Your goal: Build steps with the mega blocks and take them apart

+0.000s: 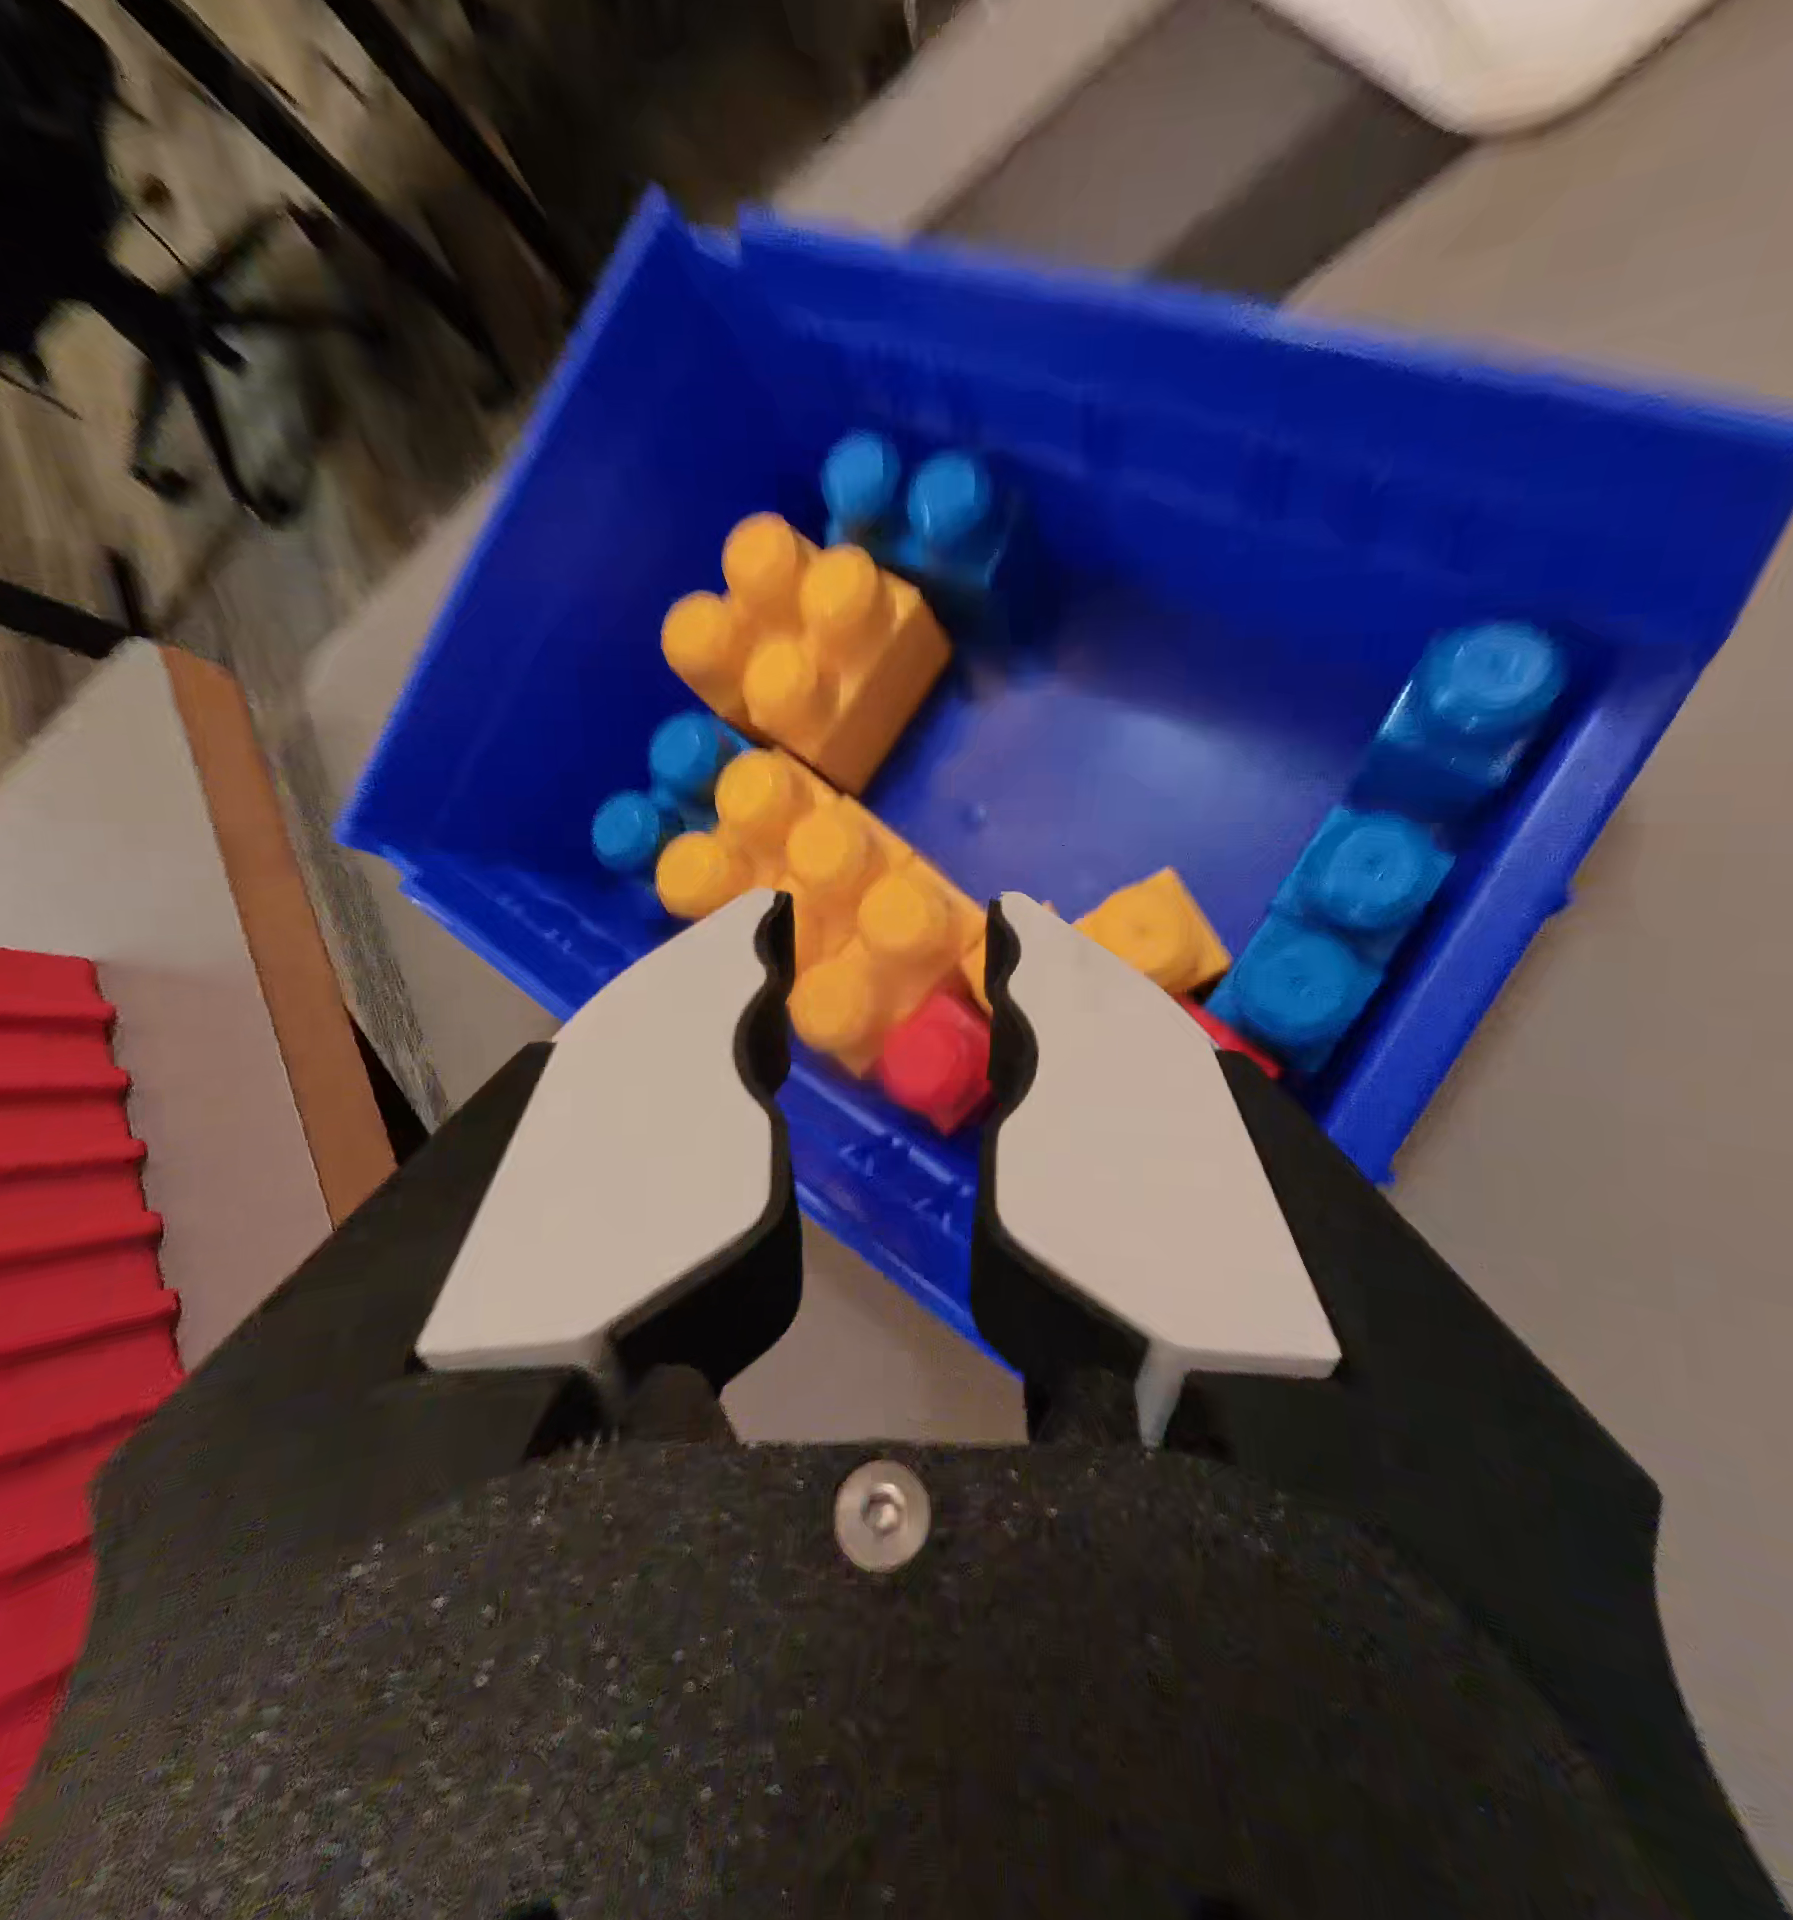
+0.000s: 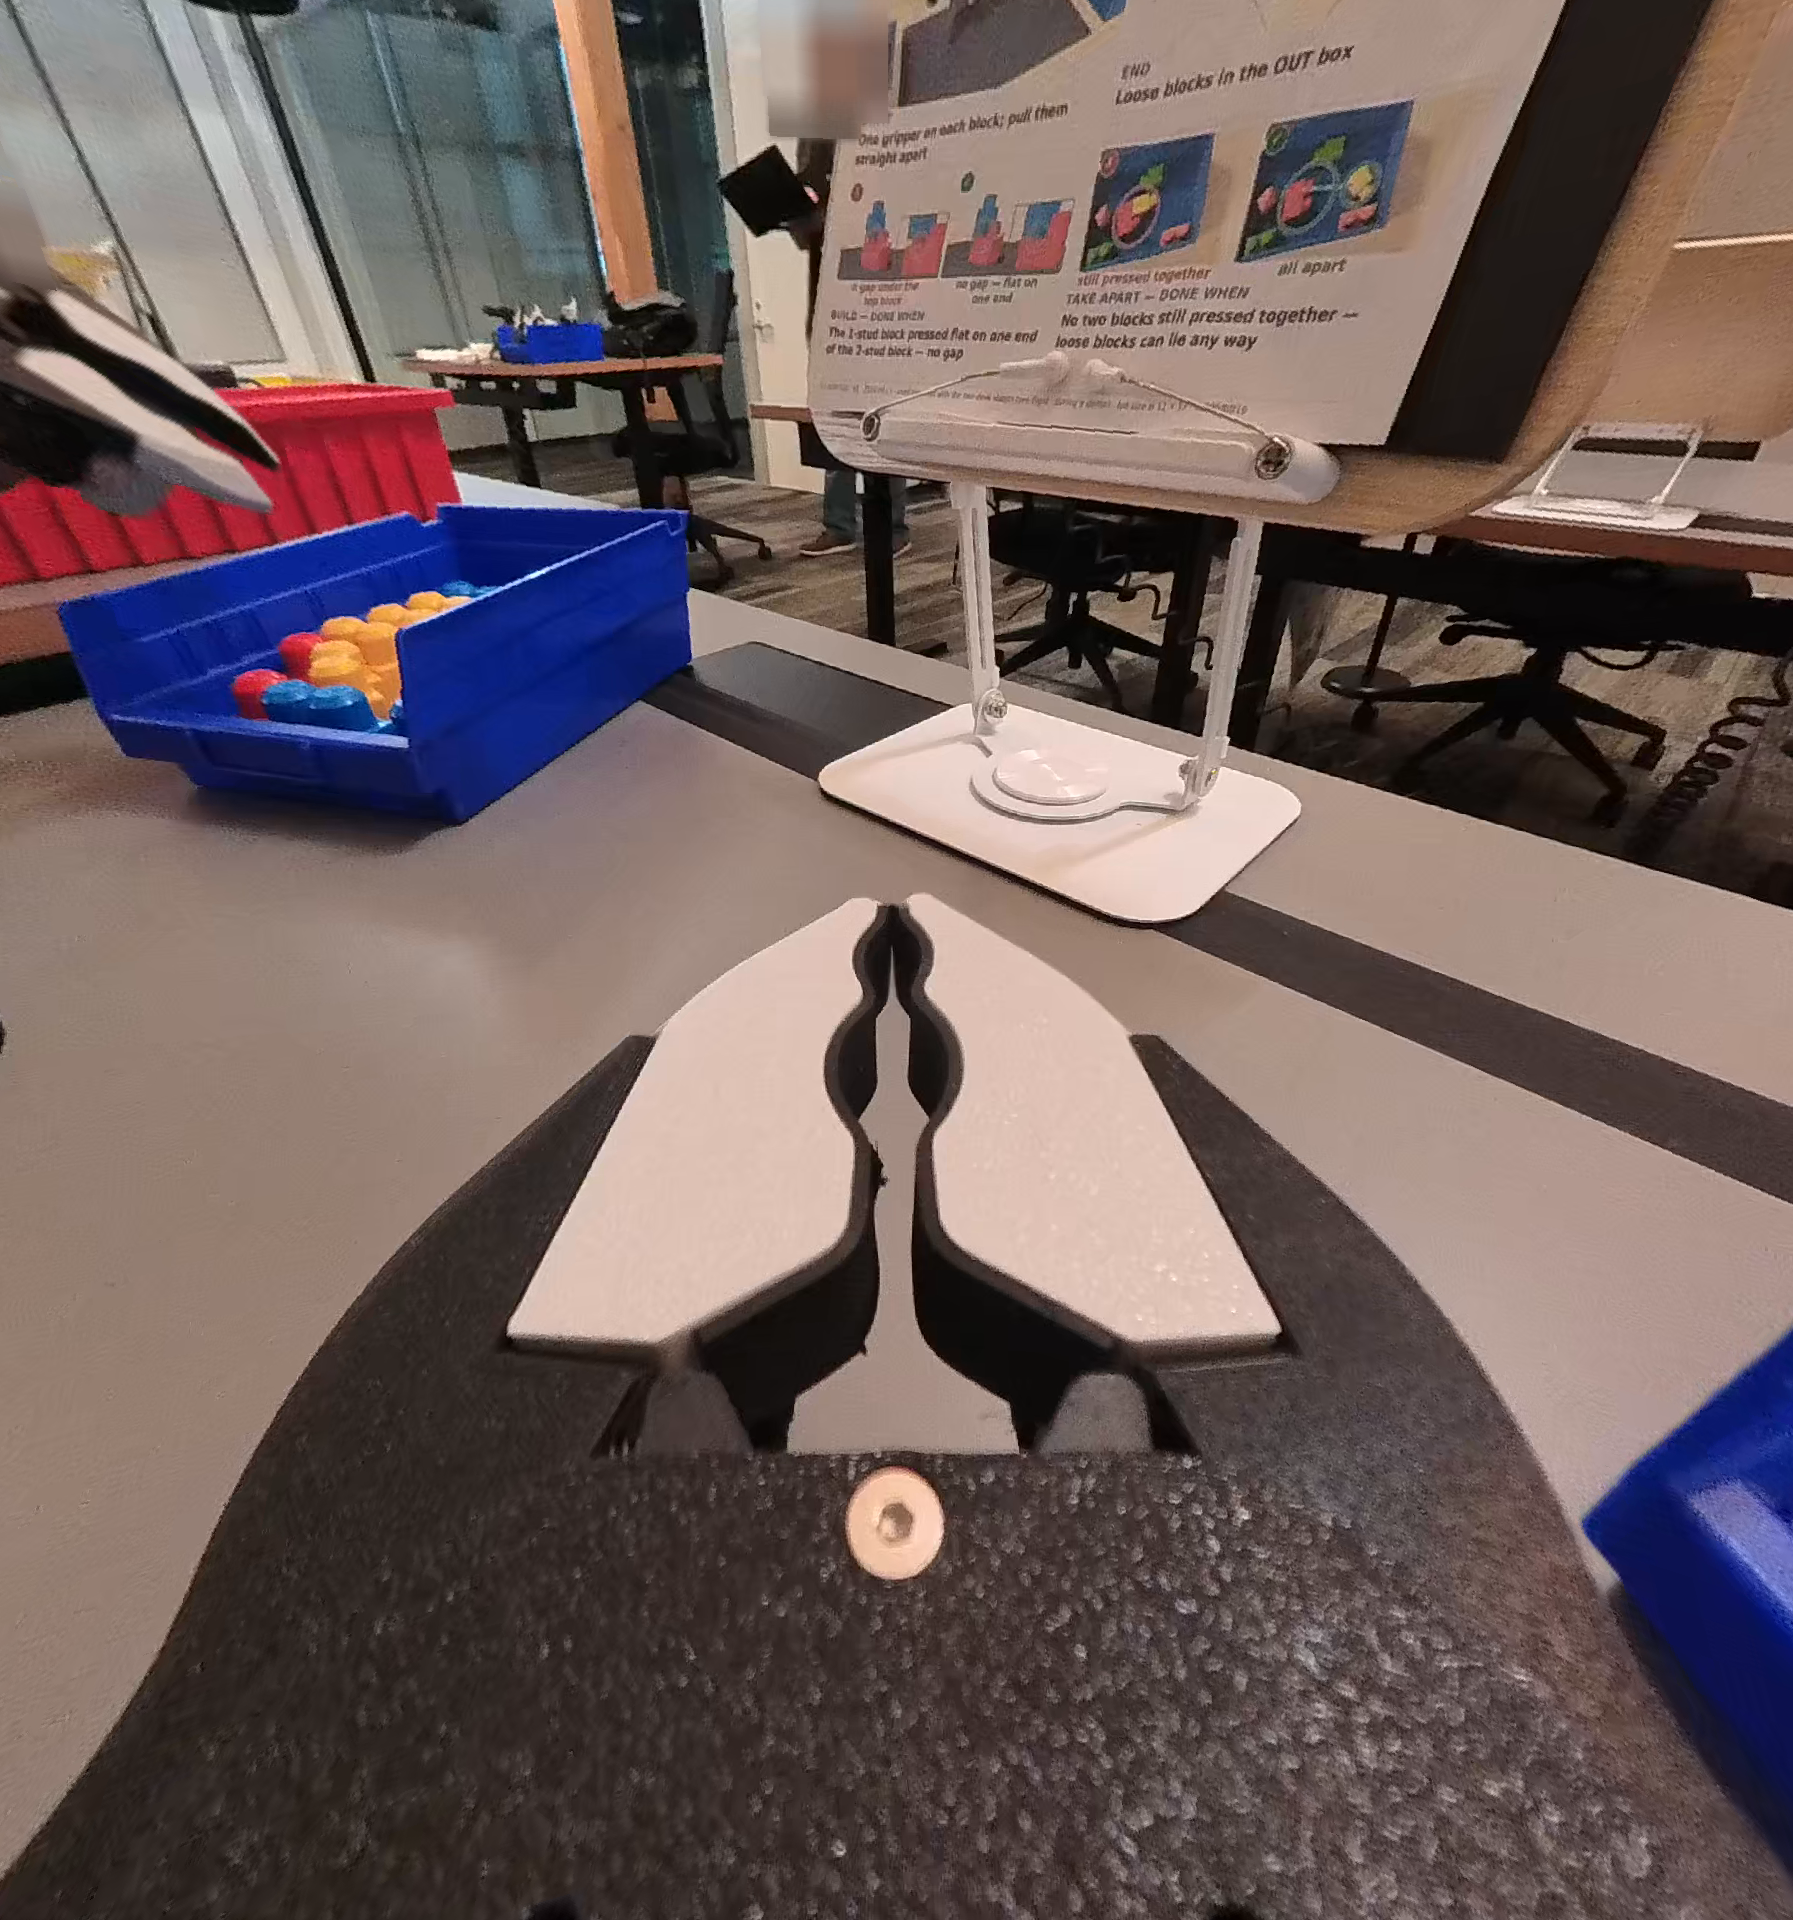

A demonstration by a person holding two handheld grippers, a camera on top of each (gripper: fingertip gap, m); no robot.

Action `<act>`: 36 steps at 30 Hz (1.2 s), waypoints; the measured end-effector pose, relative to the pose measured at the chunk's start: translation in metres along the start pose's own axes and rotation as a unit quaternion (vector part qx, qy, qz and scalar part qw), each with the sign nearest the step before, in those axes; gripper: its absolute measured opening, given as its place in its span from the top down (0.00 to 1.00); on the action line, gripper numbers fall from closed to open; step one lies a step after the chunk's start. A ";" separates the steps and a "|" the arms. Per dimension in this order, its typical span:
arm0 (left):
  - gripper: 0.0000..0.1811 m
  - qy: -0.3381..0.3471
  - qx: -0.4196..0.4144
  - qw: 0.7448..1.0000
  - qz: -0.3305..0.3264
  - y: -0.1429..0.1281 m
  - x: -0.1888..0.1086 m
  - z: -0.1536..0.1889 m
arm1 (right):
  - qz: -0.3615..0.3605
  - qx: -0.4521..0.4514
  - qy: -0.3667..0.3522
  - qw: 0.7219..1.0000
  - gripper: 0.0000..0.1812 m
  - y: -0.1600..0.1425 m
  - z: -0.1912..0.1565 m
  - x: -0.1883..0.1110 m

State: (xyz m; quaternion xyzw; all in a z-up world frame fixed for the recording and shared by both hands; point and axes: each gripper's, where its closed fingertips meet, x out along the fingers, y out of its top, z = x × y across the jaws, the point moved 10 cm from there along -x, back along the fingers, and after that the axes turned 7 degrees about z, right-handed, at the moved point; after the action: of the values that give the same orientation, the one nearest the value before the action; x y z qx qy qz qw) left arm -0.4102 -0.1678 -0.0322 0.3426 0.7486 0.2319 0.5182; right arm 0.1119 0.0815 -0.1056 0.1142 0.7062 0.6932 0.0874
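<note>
Jaws of the left gripper [image 1: 887,935] stand apart, empty, above the blue bin [image 1: 580,582]; the right gripper [image 2: 897,920] rests pinched together, holding nothing. Mega blocks [image 1: 804,634] lie loose inside, yellow ones toward 10 o'clock — light, rigid, probably slick plastic, best squeezed across flat sides, not studs.

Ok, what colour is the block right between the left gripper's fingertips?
Red, lying in the blue bin beneath the open left gripper; left wrist view shows it best.
</note>
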 end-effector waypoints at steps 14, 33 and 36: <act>0.82 -0.134 0.008 0.958 -0.253 -0.013 0.084 -0.022 | -0.041 0.006 0.030 0.999 1.00 -0.012 -0.005 0.006; 0.84 -0.124 0.078 0.984 -0.104 0.078 0.014 0.031 | -0.048 -0.012 0.075 0.996 0.98 -0.009 -0.020 0.010; 0.84 -0.156 0.115 0.979 -0.062 0.106 -0.003 0.081 | -0.054 -0.037 0.094 0.993 0.92 -0.003 -0.036 0.013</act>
State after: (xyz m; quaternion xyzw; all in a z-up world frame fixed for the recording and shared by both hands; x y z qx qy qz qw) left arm -0.3047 -0.1011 0.0150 0.3851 0.7002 0.0555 0.5986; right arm 0.0896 0.0507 -0.1075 0.0069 0.6906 0.7205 0.0616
